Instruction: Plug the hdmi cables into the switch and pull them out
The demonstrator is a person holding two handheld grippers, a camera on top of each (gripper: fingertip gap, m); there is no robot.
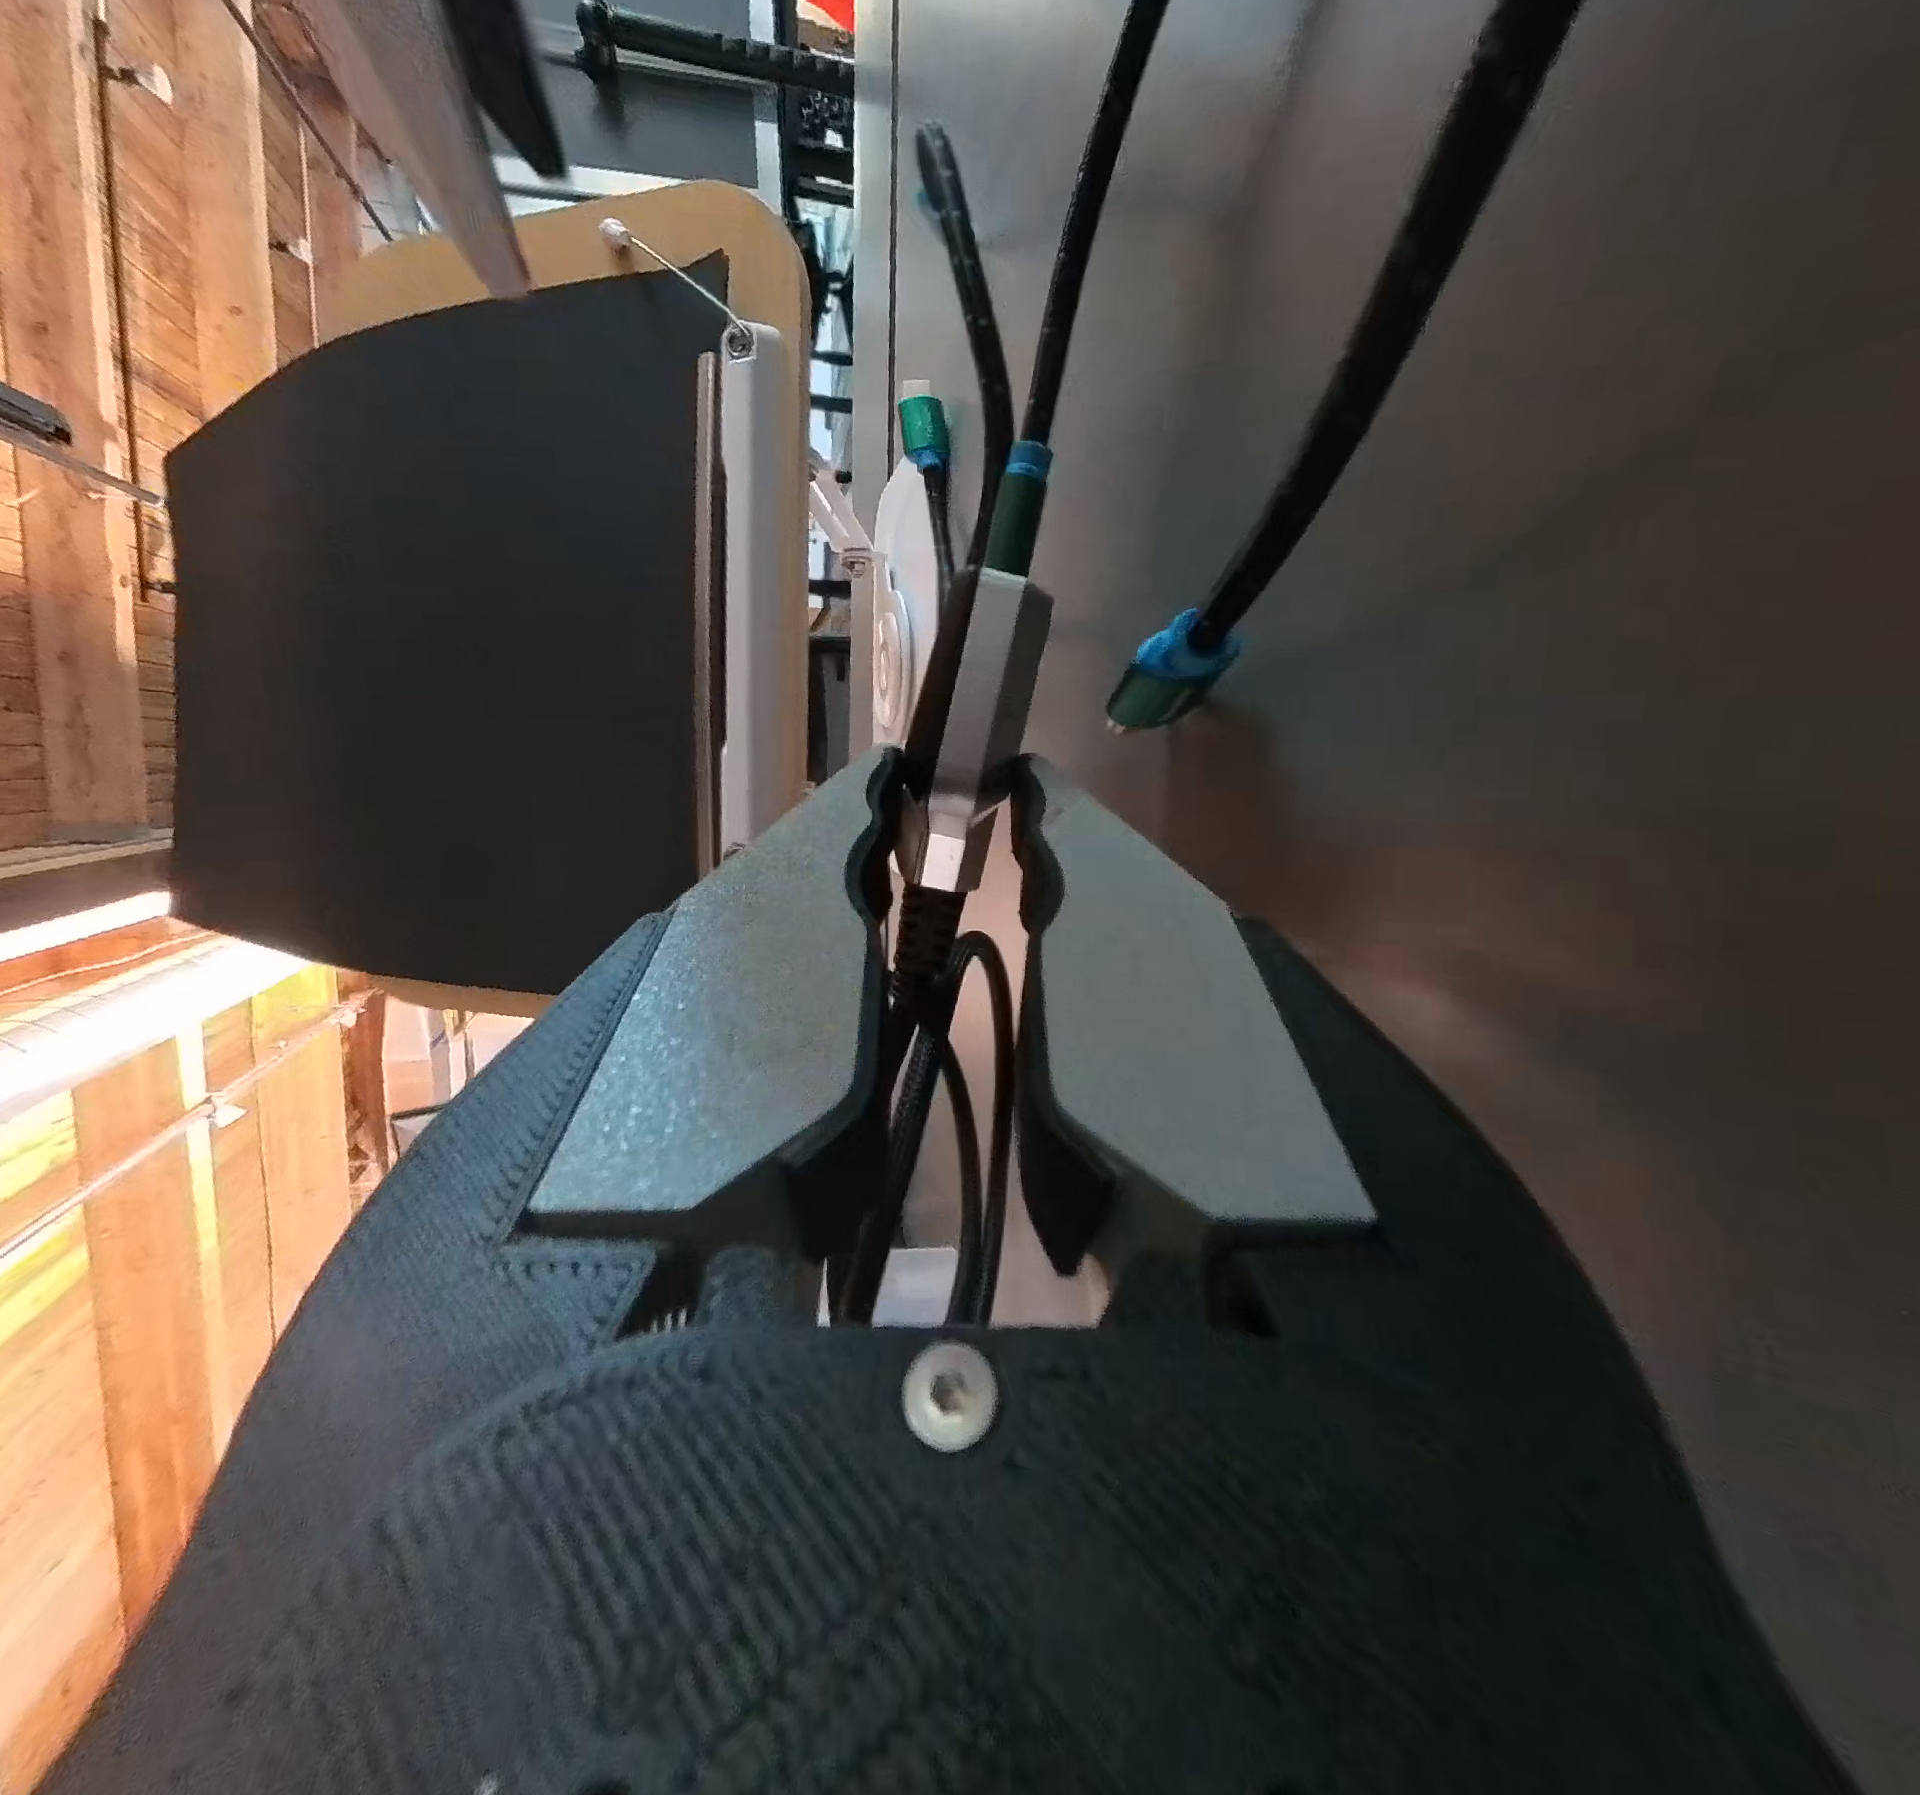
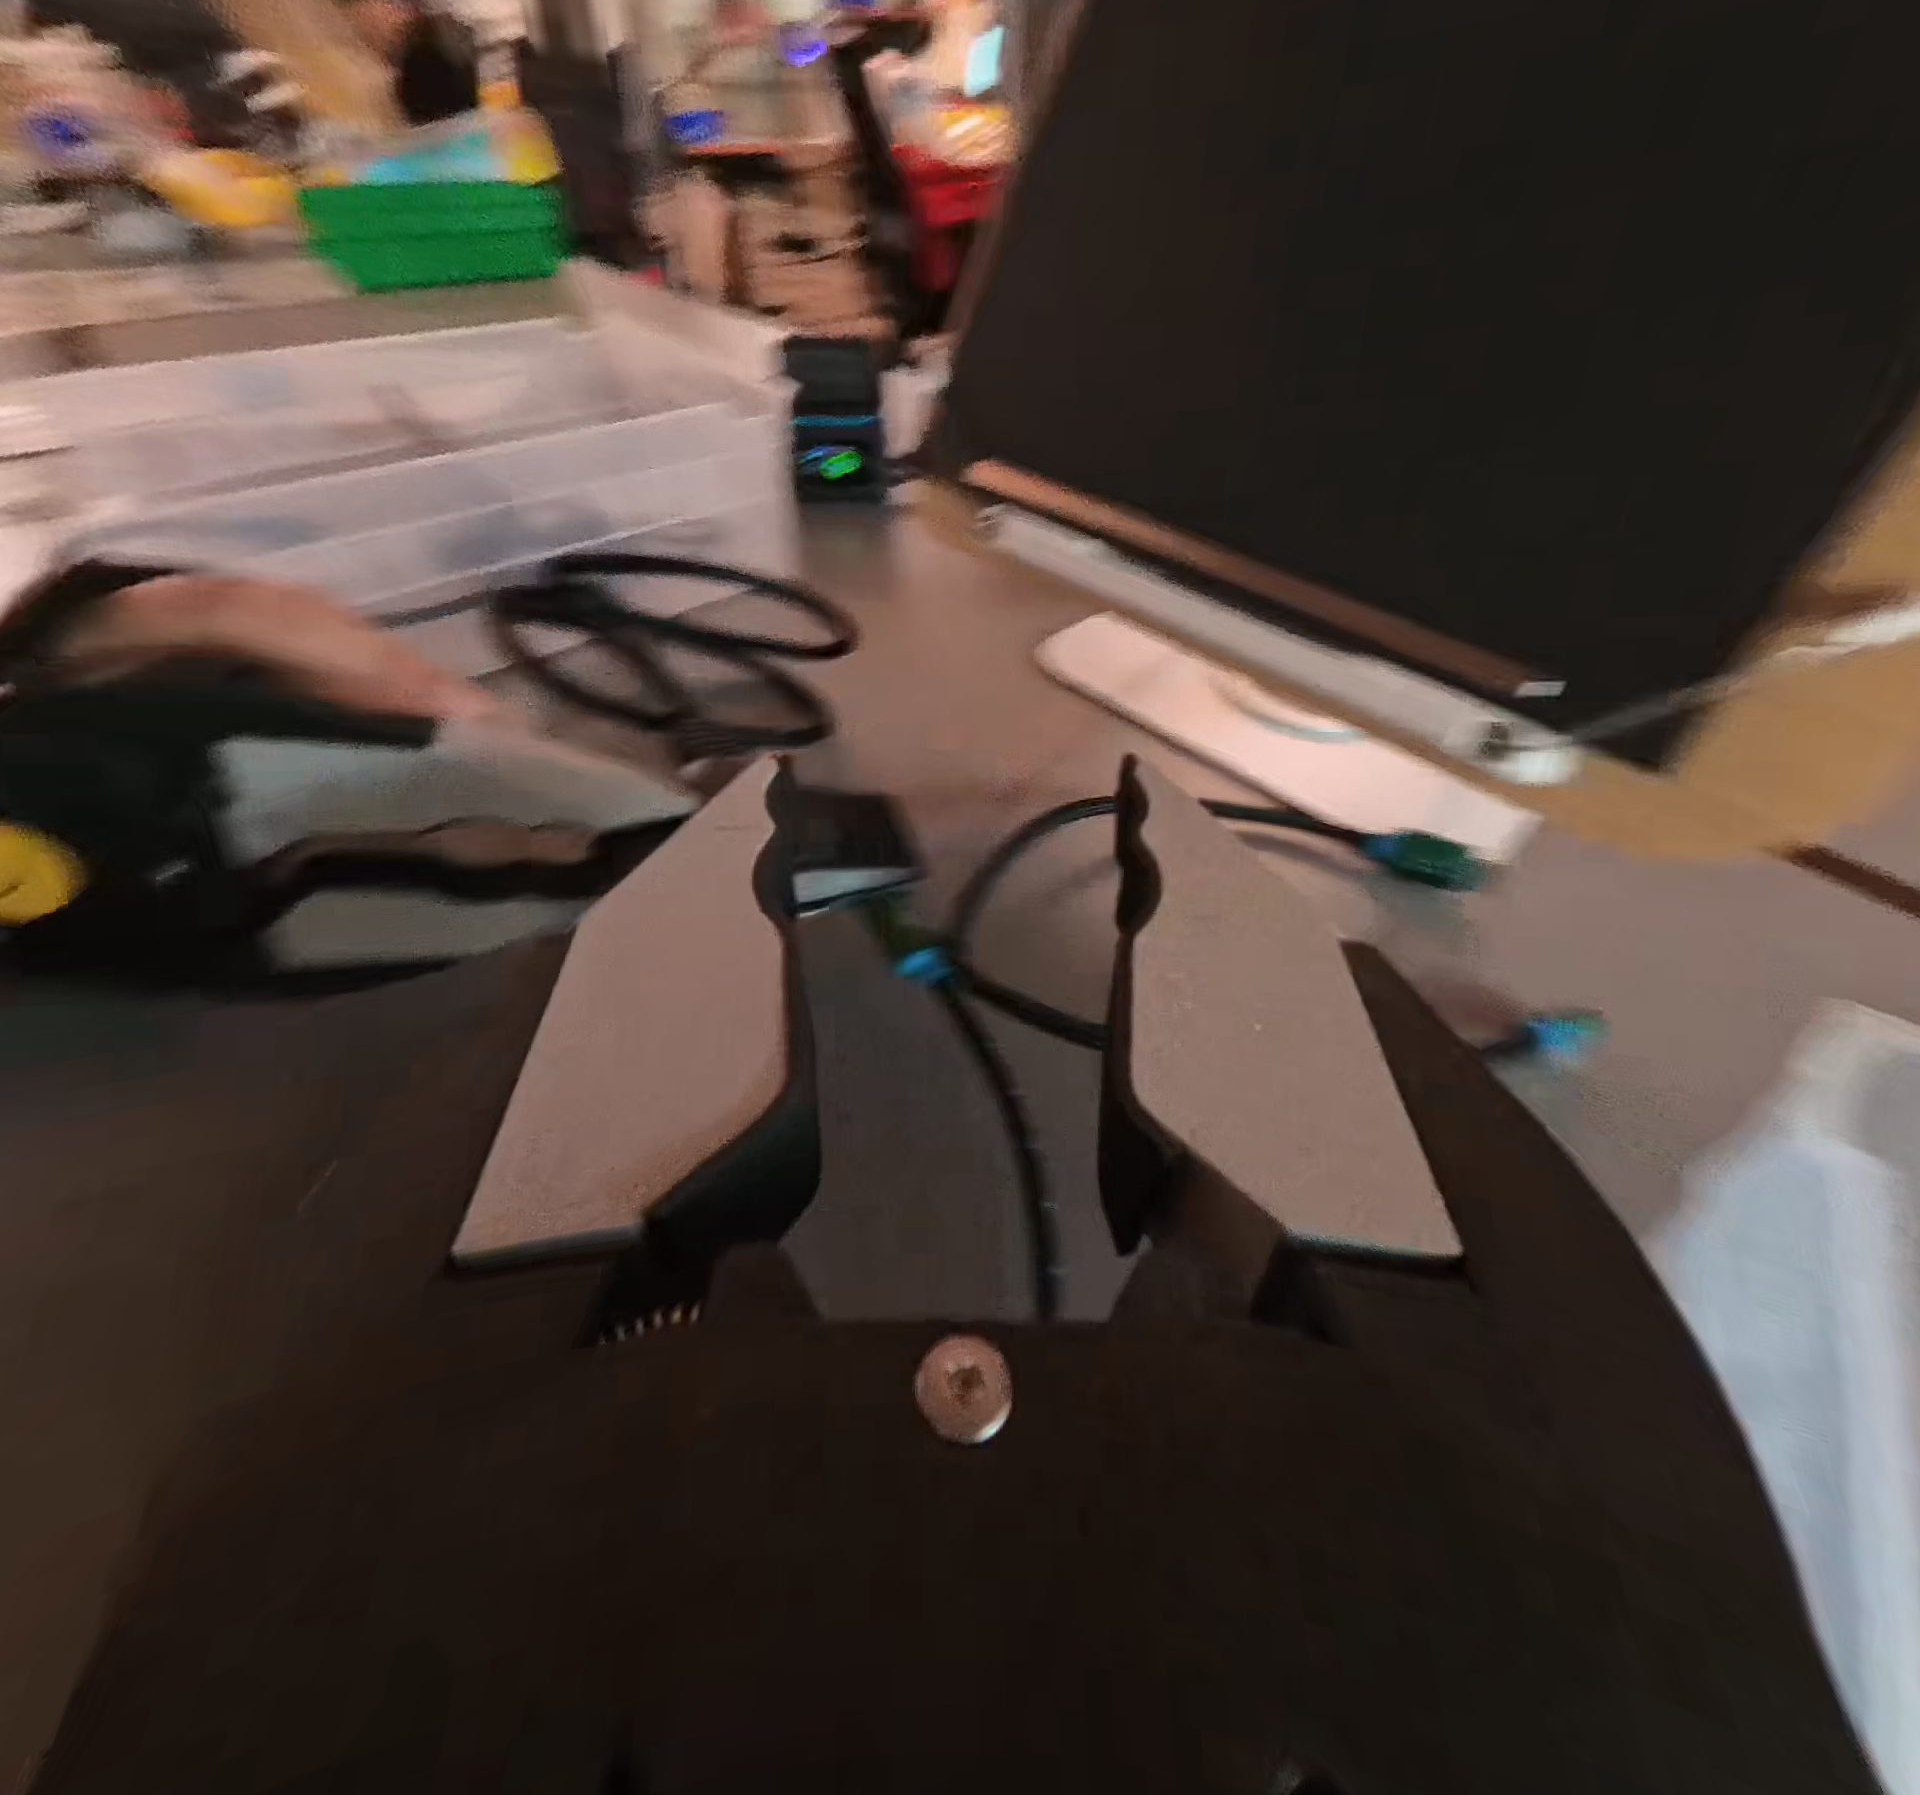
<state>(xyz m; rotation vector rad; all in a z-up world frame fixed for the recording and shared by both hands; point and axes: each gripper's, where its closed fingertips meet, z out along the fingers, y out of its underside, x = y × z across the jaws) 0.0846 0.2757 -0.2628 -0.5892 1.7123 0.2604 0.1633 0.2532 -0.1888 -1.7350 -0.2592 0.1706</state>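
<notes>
Left gripper (image 1: pixel 961 810): clamped on the grey switch (image 1: pixel 987 675), frame centre | right gripper (image 2: pixel 951 846): spread wide, nothing gripped | plugged green connector (image 2: pixel 899 935), frame centre, is best pinched squarely while the switch is braced.

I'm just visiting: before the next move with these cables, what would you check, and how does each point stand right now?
1. Left gripper clamps the silver switch: ok.
2. One green-and-blue plug sits in the switch's far end: ok.
3. Right gripper is open and holds nothing: ok.
4. Two spare plugs lie loose on the table, one by the white stand, another nearer: ok.
5. Which port on the switch is still free: cannot tell.
6. Right view is sharp enough to aim: not ok, it is blurred.
</notes>
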